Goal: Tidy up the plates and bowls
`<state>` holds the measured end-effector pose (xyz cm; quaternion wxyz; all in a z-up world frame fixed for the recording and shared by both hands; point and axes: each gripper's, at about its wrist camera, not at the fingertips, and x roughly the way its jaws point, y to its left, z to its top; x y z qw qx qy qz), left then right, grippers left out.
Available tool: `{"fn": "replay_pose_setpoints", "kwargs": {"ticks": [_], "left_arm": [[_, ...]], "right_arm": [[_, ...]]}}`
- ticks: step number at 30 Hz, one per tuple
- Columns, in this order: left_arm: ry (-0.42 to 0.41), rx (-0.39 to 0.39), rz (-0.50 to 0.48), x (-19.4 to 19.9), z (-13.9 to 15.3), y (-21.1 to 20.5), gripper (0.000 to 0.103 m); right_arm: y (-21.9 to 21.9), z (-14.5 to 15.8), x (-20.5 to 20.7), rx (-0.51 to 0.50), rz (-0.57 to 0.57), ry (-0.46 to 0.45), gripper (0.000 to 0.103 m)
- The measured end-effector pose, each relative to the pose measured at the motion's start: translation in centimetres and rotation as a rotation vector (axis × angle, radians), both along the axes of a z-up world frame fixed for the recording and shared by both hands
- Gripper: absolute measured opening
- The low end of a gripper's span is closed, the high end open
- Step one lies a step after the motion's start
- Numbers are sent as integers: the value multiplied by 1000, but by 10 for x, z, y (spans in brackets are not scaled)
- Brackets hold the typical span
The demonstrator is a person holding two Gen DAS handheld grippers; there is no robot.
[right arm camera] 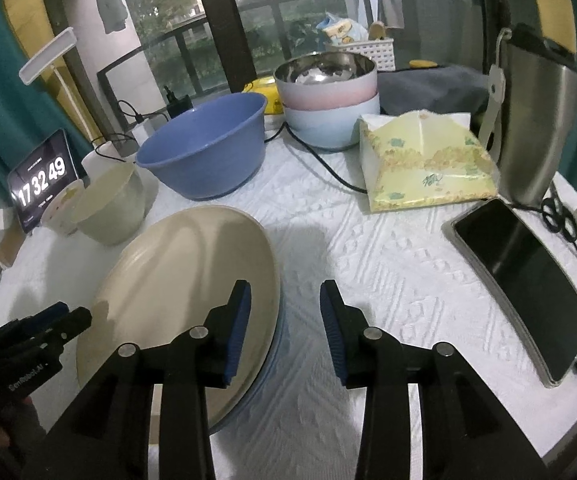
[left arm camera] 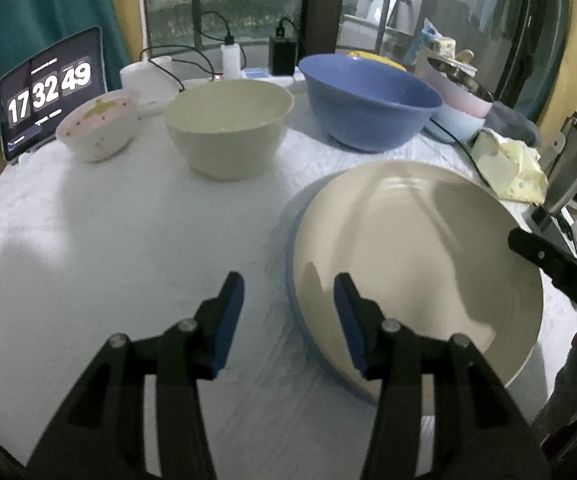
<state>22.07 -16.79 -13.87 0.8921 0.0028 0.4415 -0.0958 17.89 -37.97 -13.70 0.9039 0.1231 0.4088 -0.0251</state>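
Note:
A cream plate (left arm camera: 420,256) lies stacked on a light blue plate (left arm camera: 293,300) on the white tablecloth; the cream plate also shows in the right wrist view (right arm camera: 184,280). Behind stand a cream bowl (left arm camera: 230,128), a blue bowl (left arm camera: 368,100) and a small pink-patterned bowl (left arm camera: 98,124). My left gripper (left arm camera: 288,300) is open and empty, straddling the plates' left rim. My right gripper (right arm camera: 284,312) is open and empty, straddling their right rim. Stacked pink and pale blue bowls (right arm camera: 330,96) stand at the back.
A tablet clock (left arm camera: 48,92) leans at the back left. A tissue pack (right arm camera: 424,164), a steel kettle (right arm camera: 536,120) and a phone (right arm camera: 524,288) with cable sit on the right. Chargers and cables (left arm camera: 280,56) lie along the far edge.

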Motion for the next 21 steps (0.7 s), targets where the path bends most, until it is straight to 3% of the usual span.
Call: {"fn": "replay_pose_setpoints", "kwargs": {"ticks": [10, 15, 21], "left_arm": [[39, -2, 9, 12, -12, -2, 50], [36, -7, -6, 15, -13, -5, 51], [52, -82, -43, 20, -16, -5, 51]], "right_arm": [[-1, -31, 18, 102, 50, 40, 38], [-1, -31, 20, 124, 52, 47, 38], [0, -32, 20, 167, 82, 56, 38]]}}
